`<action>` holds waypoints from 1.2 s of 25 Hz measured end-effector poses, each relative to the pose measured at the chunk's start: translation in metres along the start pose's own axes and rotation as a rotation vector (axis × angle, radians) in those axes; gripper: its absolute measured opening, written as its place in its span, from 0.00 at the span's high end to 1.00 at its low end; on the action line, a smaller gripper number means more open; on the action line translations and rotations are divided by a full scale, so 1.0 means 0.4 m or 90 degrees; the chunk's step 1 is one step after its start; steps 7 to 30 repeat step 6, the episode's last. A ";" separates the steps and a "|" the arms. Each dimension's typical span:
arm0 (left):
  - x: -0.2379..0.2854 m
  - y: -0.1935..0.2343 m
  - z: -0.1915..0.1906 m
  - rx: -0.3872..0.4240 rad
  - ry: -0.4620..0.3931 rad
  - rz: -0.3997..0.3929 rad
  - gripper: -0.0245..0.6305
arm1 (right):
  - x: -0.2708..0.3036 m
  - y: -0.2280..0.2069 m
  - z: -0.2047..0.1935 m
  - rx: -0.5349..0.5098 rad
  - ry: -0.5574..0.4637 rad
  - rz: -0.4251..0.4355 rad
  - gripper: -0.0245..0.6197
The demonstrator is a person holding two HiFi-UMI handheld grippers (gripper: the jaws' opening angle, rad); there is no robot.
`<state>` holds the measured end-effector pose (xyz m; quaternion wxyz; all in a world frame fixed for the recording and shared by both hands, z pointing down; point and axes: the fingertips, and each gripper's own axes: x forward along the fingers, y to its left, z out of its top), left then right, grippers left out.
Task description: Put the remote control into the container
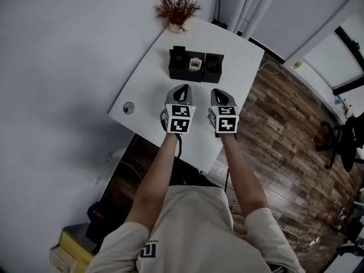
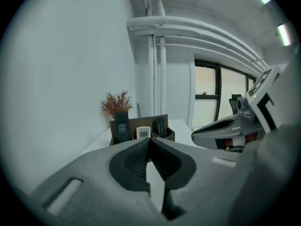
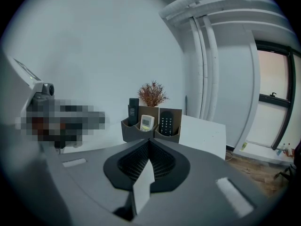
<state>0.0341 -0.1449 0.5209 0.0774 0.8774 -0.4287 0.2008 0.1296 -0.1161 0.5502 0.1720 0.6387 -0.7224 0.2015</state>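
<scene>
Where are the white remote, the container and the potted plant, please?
white remote (image 3: 146, 122), right gripper view, its pale face.
container (image 3: 134, 134), right gripper view, left compartment's front wall.
potted plant (image 1: 177, 6), head view, its reddish foliage.

A white table stood against a pale wall. At its far corner sat a small reddish dried plant, and near its left corner a round cap was set in the top. To the right lay a dark wooden floor with a black office chair and a white cable. White pipes ran up the wall beside a window.
</scene>
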 end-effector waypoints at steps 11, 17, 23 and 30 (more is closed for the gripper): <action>-0.007 -0.012 -0.004 0.008 0.005 -0.002 0.96 | 0.002 0.018 -0.009 0.006 0.002 0.006 0.97; -0.007 -0.012 -0.004 0.008 0.005 -0.002 0.96 | 0.002 0.018 -0.009 0.006 0.002 0.006 0.97; -0.007 -0.012 -0.004 0.008 0.005 -0.002 0.96 | 0.002 0.018 -0.009 0.006 0.002 0.006 0.97; -0.007 -0.012 -0.004 0.008 0.005 -0.002 0.96 | 0.002 0.018 -0.009 0.006 0.002 0.006 0.97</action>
